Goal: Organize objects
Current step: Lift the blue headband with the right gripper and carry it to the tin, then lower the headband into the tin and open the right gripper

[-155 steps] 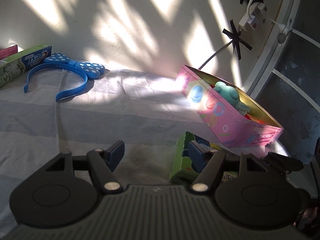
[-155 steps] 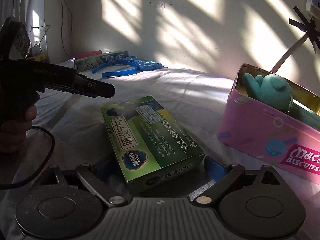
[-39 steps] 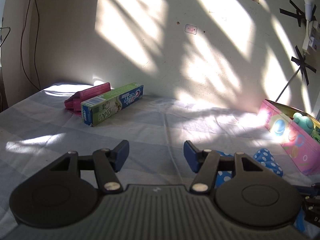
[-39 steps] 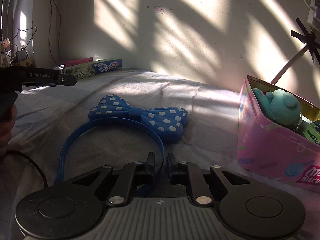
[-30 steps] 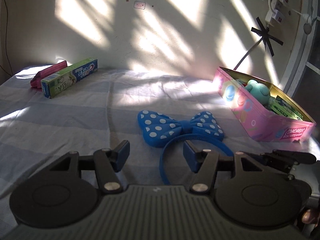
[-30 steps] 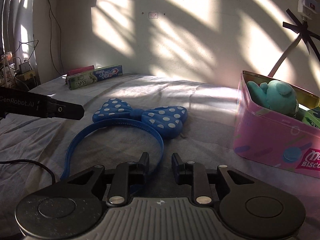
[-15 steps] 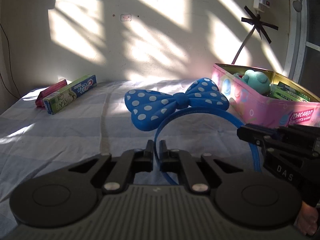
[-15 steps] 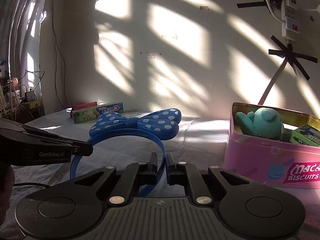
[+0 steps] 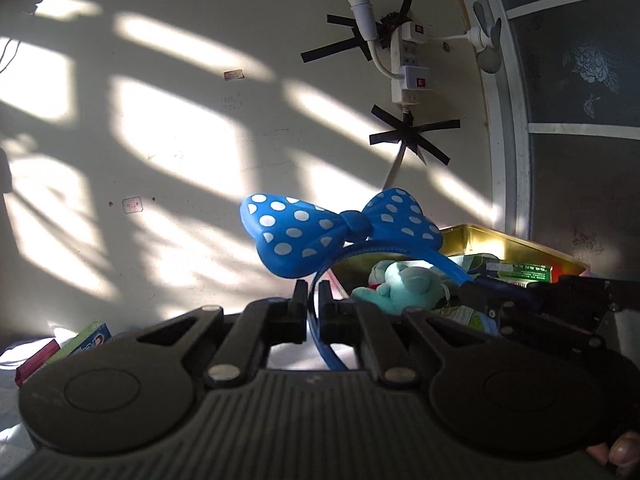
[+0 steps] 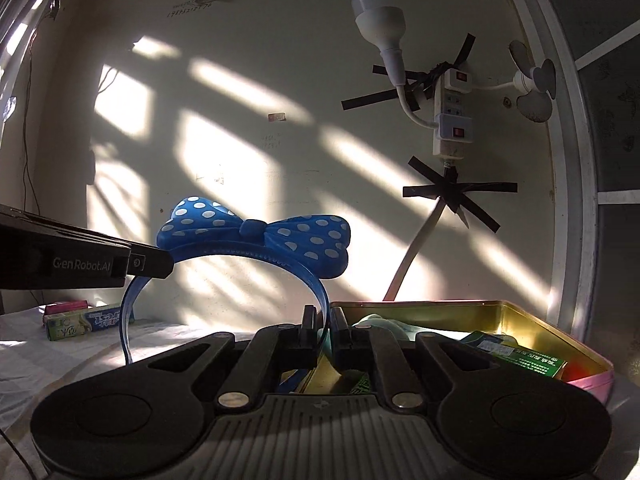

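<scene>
A blue headband with a white-dotted bow (image 9: 344,232) hangs in the air, held by both grippers. My left gripper (image 9: 313,300) is shut on one leg of the band. My right gripper (image 10: 323,320) is shut on the other leg; the bow (image 10: 256,236) stands above it. The headband is above the open pink tin (image 10: 592,380), whose gold inside (image 9: 516,248) holds a teal plush toy (image 9: 404,284) and a green box (image 10: 520,354). The left gripper's body (image 10: 80,264) shows in the right wrist view, and the right gripper's body (image 9: 560,300) in the left wrist view.
A green toothpaste box (image 10: 86,322) and a pink box (image 10: 66,306) lie at the far left of the cloth-covered table; both also show in the left wrist view (image 9: 86,340). A power strip (image 10: 452,120) and a bulb (image 10: 378,20) are taped to the wall behind the tin.
Both grippers, shut on the headband, have lifted it off the cloth and carried it right, to above the pink tin. The views have tilted upward.
</scene>
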`<state>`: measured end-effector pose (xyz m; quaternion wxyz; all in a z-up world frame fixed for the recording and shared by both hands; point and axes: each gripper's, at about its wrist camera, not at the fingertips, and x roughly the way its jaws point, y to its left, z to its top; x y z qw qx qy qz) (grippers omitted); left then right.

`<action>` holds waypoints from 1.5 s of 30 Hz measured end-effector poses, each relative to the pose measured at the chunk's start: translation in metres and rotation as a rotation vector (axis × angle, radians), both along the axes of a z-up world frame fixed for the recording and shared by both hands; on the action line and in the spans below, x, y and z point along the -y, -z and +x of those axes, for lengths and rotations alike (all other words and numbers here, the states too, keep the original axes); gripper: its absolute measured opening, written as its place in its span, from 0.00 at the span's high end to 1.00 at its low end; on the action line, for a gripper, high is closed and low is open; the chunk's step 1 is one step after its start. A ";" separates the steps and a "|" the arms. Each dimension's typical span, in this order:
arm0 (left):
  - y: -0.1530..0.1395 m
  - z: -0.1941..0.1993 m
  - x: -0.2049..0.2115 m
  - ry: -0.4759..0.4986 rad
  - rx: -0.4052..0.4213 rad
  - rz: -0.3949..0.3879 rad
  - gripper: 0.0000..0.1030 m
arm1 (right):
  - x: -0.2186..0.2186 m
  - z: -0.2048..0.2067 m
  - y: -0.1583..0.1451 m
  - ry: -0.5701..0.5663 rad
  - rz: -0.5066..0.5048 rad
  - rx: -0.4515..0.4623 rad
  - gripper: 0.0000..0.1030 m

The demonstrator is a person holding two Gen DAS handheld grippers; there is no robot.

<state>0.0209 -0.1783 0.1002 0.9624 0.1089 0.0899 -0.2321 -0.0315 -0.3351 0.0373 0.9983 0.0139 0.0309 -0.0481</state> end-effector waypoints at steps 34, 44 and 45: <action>0.031 0.033 0.053 -0.175 0.057 0.189 0.59 | 0.064 0.023 0.011 0.184 0.076 0.003 0.69; 0.043 0.023 -0.014 -0.292 0.054 0.183 0.59 | -0.013 0.019 0.000 -0.043 0.046 -0.021 0.65; 0.044 0.024 -0.022 -0.305 0.038 0.178 0.59 | -0.020 0.020 0.000 -0.058 0.035 -0.028 0.65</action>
